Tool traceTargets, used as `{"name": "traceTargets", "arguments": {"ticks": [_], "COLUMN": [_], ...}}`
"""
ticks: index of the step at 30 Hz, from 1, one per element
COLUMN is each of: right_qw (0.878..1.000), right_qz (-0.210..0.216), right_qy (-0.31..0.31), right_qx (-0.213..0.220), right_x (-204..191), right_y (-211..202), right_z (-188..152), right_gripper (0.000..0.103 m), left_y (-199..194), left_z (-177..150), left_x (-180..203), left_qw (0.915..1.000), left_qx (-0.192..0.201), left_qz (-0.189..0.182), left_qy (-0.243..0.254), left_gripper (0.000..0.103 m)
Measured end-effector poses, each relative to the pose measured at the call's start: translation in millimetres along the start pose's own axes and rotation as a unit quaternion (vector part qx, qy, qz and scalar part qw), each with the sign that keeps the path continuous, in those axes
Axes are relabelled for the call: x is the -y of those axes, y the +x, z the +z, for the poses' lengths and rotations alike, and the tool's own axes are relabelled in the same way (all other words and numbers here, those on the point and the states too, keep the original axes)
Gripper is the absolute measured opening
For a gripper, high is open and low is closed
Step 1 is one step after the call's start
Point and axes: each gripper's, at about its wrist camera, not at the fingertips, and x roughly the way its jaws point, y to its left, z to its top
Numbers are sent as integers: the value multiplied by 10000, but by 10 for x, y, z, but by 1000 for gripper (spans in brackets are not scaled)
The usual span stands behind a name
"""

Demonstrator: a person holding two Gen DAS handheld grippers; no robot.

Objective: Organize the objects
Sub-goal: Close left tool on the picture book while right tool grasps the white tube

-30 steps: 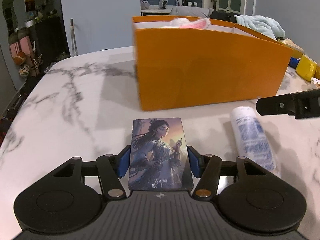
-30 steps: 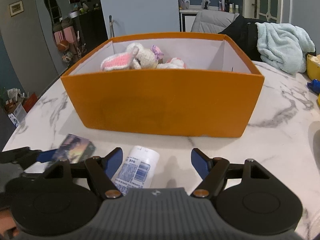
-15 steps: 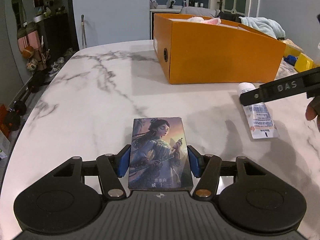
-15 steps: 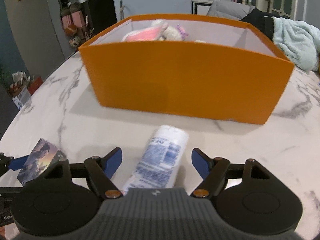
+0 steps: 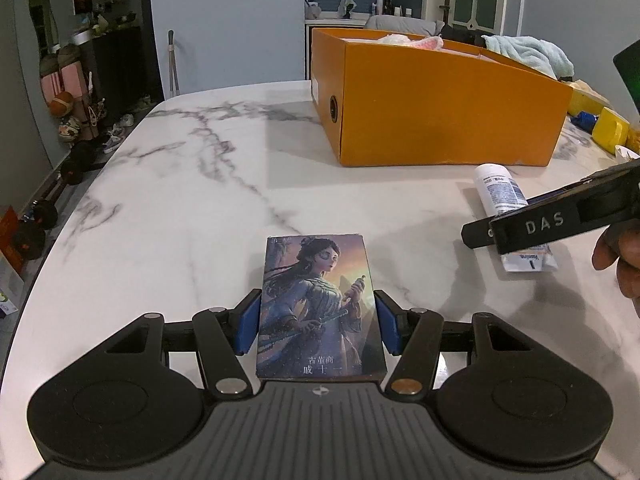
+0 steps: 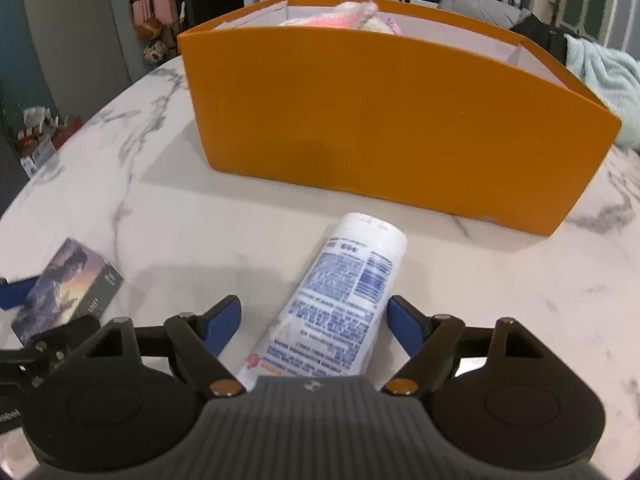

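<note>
Left gripper (image 5: 318, 324): jaws pinching card box (image 5: 320, 304) for boxing. Right gripper (image 6: 314, 318): jaws spread astride tube (image 6: 336, 300), ready to close.

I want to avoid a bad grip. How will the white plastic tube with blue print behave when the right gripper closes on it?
The white plastic tube with blue print lies flat, tapering from round cap to flat crimped end, so it probably will not roll far. Its soft-looking body may dent and slip. The right gripper straddles it, open.
</note>
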Motion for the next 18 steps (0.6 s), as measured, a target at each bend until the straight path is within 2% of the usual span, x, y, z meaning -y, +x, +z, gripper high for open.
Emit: {"name": "traceTargets", "arguments": {"ticks": [4, 11, 18], "right_qw": [10000, 9996, 9985], "right_qz": [-4, 41, 23], "right_qy": [-78, -257, -550], "right_qx": [-12, -53, -47], "right_x": [-24, -46, -70], "right_y": [19, 9, -32], "right_z": [11, 48, 40], "right_gripper": [80, 65, 60], "left_y": [-4, -18, -32], "left_z": [-5, -26, -34], "left_x": [2, 6, 2], "left_qw": [10000, 10000, 9999], "left_qx": [7, 29, 32], "left_qz": [5, -14, -95], "left_qy": [1, 28, 93], "left_gripper": [68, 68, 68]}}
